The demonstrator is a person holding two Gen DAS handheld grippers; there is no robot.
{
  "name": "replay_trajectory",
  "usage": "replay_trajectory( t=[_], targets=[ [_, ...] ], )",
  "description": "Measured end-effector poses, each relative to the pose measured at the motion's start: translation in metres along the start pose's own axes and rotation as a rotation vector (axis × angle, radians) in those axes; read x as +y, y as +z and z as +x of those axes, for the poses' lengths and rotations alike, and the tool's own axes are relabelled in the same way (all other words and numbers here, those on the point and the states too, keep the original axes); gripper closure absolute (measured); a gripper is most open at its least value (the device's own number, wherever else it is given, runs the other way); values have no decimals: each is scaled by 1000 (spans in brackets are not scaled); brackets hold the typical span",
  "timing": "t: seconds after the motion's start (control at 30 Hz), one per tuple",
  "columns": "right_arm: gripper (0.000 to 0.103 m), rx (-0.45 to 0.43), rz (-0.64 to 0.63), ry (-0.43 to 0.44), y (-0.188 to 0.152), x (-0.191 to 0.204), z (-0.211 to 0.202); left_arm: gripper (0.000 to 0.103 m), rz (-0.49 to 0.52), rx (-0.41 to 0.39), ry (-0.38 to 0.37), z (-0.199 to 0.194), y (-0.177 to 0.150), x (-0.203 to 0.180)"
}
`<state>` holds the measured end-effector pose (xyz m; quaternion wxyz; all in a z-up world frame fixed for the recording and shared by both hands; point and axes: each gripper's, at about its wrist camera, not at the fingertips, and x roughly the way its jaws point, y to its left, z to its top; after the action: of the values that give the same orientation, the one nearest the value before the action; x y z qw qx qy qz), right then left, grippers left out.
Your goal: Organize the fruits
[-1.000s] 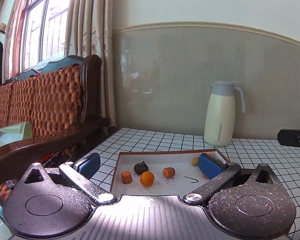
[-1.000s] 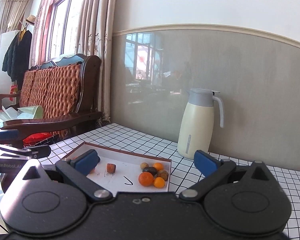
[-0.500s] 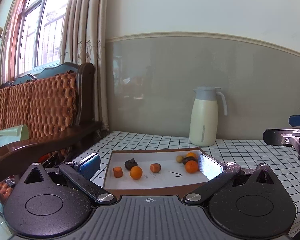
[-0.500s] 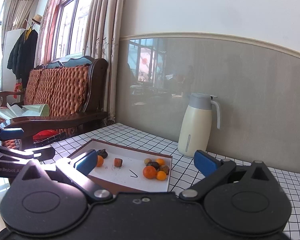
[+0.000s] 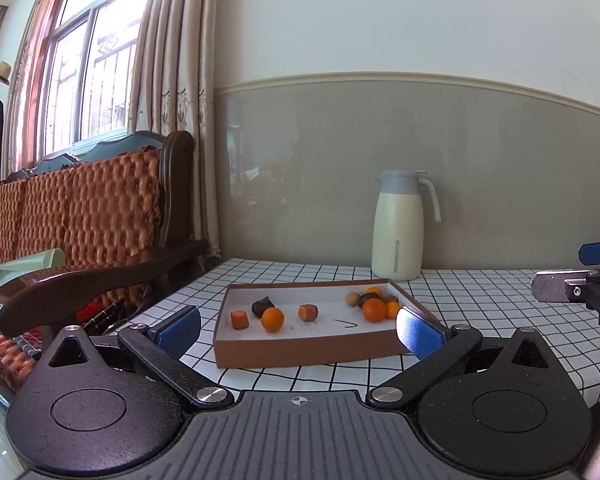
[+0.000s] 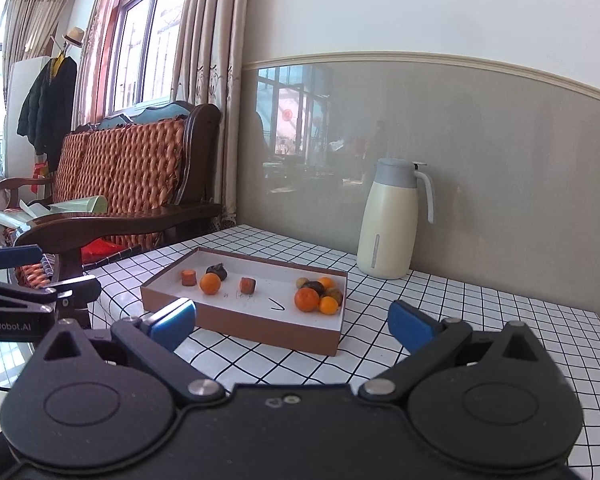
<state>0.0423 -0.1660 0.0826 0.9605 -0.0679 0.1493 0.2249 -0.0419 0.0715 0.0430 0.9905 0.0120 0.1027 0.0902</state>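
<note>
A shallow brown box with a white floor lies on the checked table. At its left end lie an orange, a dark fruit and two reddish cut pieces. At its right end several oranges and dark fruits sit in a pile. My left gripper is open and empty, in front of the box. My right gripper is open and empty, in front of the box's right part.
A cream thermos jug stands at the back near the grey wall. A wooden sofa with an orange cushion stands left of the table. The table's front edge is close to both grippers.
Both grippers have drawn back from the box and risen a little, so the whole box shows in front of them. Both stay open. The fruits have not moved.
</note>
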Motion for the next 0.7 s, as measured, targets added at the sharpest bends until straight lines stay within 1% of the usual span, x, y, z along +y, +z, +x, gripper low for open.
replay_trajectory(
  t=[0.2, 0.3, 0.47, 0.57, 0.7],
  targets=[
    [6, -20, 12, -30, -20, -1, -3, 0, 4, -23, 7, -8, -17, -3],
    [6, -22, 19, -48, -28, -2, -2, 0, 4, 2, 12, -2, -24, -3],
    [6, -7, 16, -50, -42, 0, 1, 0, 11, 14, 16, 0, -39, -4],
    [6, 0, 7, -54, -49, 2, 2, 0, 1, 9, 16, -1, -40, -2],
    [6, -12, 10, -57, -50, 3, 1, 0, -13, 5, 18, 0, -44, 1]
  ],
)
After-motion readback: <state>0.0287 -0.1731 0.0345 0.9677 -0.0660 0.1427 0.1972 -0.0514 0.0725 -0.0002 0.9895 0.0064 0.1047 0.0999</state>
